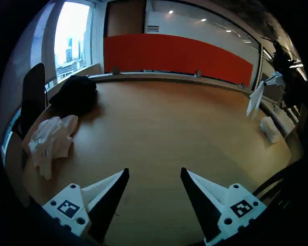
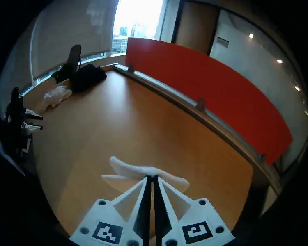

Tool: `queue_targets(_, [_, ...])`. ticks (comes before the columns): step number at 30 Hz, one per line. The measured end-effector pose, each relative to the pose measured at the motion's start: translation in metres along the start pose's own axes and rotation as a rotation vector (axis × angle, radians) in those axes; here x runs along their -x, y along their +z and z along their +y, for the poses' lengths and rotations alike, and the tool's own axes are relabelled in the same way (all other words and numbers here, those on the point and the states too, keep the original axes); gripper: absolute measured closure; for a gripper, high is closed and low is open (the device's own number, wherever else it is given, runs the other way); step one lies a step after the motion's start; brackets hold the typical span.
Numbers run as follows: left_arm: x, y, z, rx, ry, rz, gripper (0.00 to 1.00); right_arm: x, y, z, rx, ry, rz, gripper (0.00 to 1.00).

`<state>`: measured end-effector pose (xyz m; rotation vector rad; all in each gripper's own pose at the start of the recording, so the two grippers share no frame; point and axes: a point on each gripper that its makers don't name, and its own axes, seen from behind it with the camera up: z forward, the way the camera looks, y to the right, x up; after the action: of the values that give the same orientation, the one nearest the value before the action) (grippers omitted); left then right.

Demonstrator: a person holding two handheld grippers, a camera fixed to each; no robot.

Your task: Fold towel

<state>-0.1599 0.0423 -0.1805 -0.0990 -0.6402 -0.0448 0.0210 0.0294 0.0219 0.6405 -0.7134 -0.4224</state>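
My right gripper (image 2: 152, 179) is shut on a white towel (image 2: 127, 167), which spreads out to both sides just beyond its fingertips, above the wooden table (image 2: 125, 123). In the left gripper view that same towel (image 1: 255, 99) hangs from the right gripper (image 1: 276, 78) at the far right. My left gripper (image 1: 154, 174) stands open over bare tabletop (image 1: 162, 123), with nothing between its fingers. It also appears at the left edge of the right gripper view as the left gripper (image 2: 30, 121).
A crumpled pile of white towels (image 1: 51, 139) lies at the table's left end beside a black bag (image 1: 74, 95) and a dark chair (image 1: 33, 96). A folded white towel (image 1: 271, 129) rests at the right. A red partition (image 1: 174, 55) runs along the far edge.
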Motion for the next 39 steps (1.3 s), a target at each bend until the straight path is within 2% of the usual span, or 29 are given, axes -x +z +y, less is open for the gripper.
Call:
queue_targets(21, [-0.004,0.002,0.014,0.003,0.024,-0.008,0.07,0.054,-0.037,0.07,0.083,0.038,-0.091,0.97])
queue_targets(27, [-0.006,0.004,0.021,0.012,0.031,-0.011,0.07,0.067,-0.044,0.081,0.091,0.033,-0.125,0.97])
queue_targets(39, [-0.012,0.008,0.032,0.03,0.045,-0.009,0.07,0.083,-0.062,0.088,0.112,0.066,-0.128,0.97])
